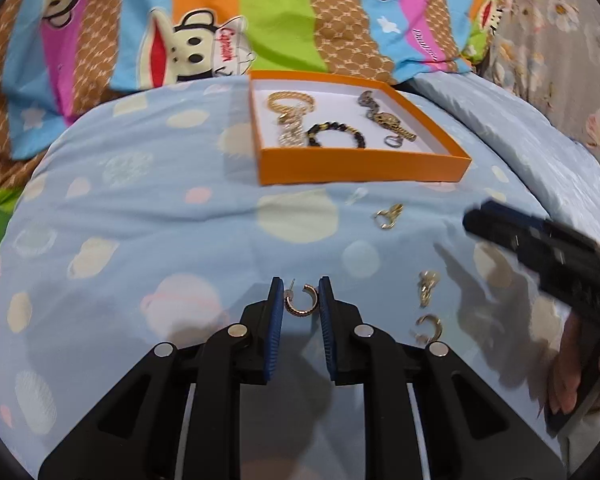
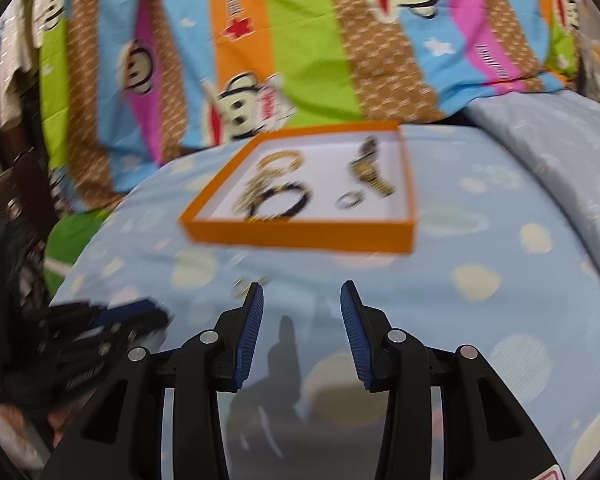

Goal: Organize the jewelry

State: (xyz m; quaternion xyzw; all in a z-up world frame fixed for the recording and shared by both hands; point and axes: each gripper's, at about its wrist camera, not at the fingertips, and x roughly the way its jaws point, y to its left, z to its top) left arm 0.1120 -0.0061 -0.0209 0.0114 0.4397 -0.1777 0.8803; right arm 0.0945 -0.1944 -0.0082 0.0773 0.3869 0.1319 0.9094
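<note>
In the left wrist view my left gripper (image 1: 301, 292) sits low on the blue bedsheet, its blue pads closed against a small gold hoop earring (image 1: 300, 302). More loose gold earrings lie to the right: one (image 1: 388, 216) near the box, one (image 1: 428, 286) and another hoop (image 1: 430, 326). The orange box (image 1: 360, 164) holds a gold chain bracelet (image 1: 290, 100), a black bead bracelet (image 1: 336, 134), a watch (image 1: 384, 118) and a ring (image 1: 394, 142). My right gripper (image 2: 302, 292) hovers open over the sheet with nothing between its fingers; a gold earring (image 2: 248, 284) lies just left of its left fingertip.
The orange box (image 2: 300, 236) rests on the blue dotted sheet (image 2: 500, 300), with a striped cartoon-monkey quilt (image 1: 280, 20) behind it. A small clear piece (image 1: 356, 196) lies in front of the box. A hand (image 1: 572, 380) holds the right gripper (image 1: 500, 228) at the right edge.
</note>
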